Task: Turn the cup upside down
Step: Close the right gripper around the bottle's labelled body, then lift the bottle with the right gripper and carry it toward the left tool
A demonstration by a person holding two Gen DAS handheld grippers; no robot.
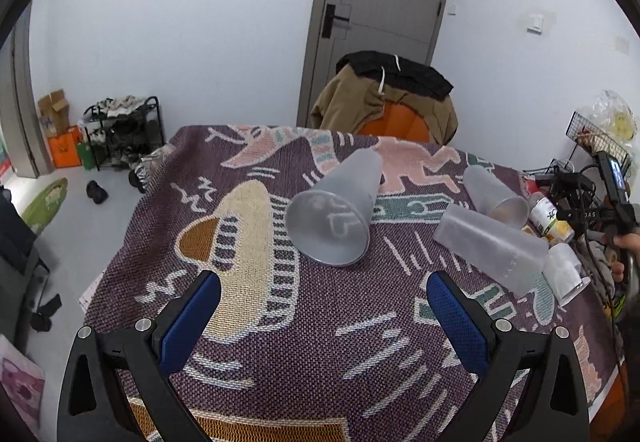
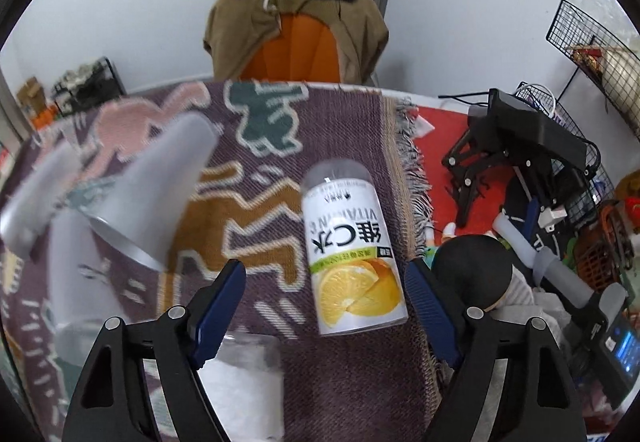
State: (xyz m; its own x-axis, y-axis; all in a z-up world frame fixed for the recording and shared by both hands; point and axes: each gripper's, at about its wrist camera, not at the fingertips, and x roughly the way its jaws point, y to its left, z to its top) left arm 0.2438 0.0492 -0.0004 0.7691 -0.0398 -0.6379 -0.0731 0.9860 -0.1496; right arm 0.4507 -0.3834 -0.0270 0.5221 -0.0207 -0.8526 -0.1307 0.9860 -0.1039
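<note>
A frosted translucent cup (image 1: 338, 212) lies on its side on the patterned blanket (image 1: 320, 322), its mouth toward me, just ahead of my left gripper (image 1: 324, 292), which is open and empty. Two more frosted cups (image 1: 496, 198) (image 1: 492, 248) lie on their sides at the right; they show blurred in the right wrist view (image 2: 160, 186) (image 2: 76, 274). My right gripper (image 2: 326, 282) is open and empty, its fingers on either side of the near end of a lying vitamin drink bottle (image 2: 352, 246).
A chair draped with a brown coat (image 1: 384, 102) stands behind the table, also in the right wrist view (image 2: 296, 22). Another gripper device (image 2: 520, 158), a wire rack (image 2: 592, 38) and clutter crowd the right side. A white cup (image 1: 564, 274) lies near the right edge.
</note>
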